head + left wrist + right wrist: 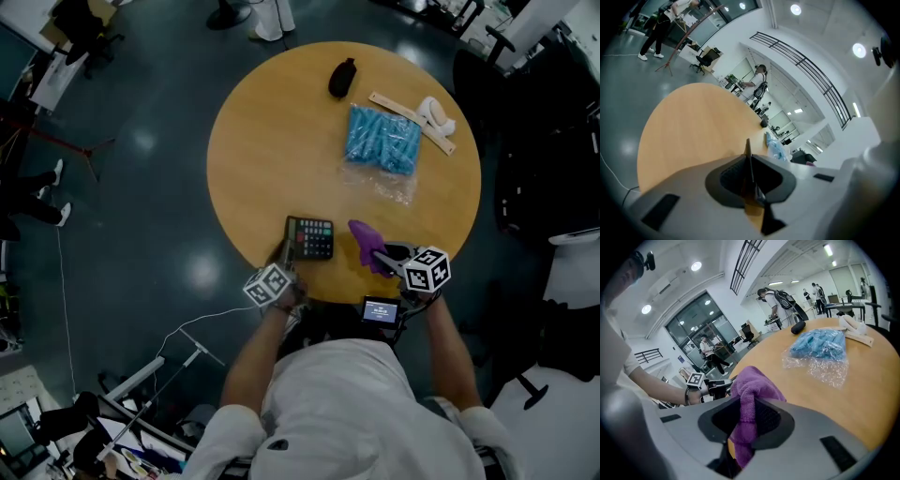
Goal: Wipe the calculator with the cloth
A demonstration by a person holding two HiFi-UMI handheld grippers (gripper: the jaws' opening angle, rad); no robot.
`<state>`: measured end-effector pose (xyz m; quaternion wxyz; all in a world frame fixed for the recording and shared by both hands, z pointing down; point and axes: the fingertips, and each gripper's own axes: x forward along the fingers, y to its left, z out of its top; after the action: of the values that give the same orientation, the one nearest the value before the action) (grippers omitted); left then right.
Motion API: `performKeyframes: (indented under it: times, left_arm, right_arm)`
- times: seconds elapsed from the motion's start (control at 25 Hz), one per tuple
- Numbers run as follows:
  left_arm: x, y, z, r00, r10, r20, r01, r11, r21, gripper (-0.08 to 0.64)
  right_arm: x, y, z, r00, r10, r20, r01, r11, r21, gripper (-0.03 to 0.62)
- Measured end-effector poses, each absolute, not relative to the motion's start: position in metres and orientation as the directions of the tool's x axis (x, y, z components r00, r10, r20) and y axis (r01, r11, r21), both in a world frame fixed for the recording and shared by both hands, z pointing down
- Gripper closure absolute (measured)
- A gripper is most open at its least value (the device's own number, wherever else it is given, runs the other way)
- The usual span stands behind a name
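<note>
The left hand-held gripper [285,256] has its jaws narrowed on the near left edge of the dark, flat calculator with coloured keys [310,237], at the near rim of the round wooden desk [281,141]. Just right of the calculator, the right hand-held gripper [387,255] clamps the purple fleecy cloth [366,242].

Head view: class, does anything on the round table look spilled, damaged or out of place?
Nothing stands out. The calculator sits face up by the near edge of the table, the purple cloth is bunched in the right gripper, and nothing has spilled.
</note>
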<state>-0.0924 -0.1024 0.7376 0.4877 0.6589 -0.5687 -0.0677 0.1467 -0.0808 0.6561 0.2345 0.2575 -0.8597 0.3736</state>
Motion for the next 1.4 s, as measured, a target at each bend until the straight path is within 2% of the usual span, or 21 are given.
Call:
performKeyframes:
  times: [0.4,0.8,1.0,1.16,1.4]
  left_arm:
    - [-0.095,-0.094,0.759,0.333,-0.765,0.551,-0.719,0.172,0.673,0.509]
    - [-0.100,-0.090,0.761,0.225,-0.676,0.702,-0.860,0.202,0.469,0.483]
    - [-0.120,-0.091,0.740,0.129,-0.724,0.678,-0.899,0.203,0.388,0.483]
    - [-0.128,-0.085,0.710,0.118,-0.765,0.634,-0.925,0.148,0.350,0.483]
    - [-0.131,-0.068,0.674,0.139,-0.801,0.582,-0.931,0.093,0.352,0.483]
  right_arm:
    - [0.140,-0.079,0.674,-0.754,-0.257,0.604,-0.626,0.559,-0.544,0.511]
    - [0.144,-0.084,0.692,-0.681,-0.316,0.661,-0.707,0.522,-0.478,0.511]
    - [0.150,-0.097,0.705,-0.572,-0.391,0.721,-0.790,0.500,-0.355,0.511]
    - [0.151,-0.108,0.725,-0.463,-0.432,0.774,-0.850,0.463,-0.251,0.511]
    - [0.139,-0.111,0.759,-0.349,-0.380,0.857,-0.871,0.468,-0.147,0.511]
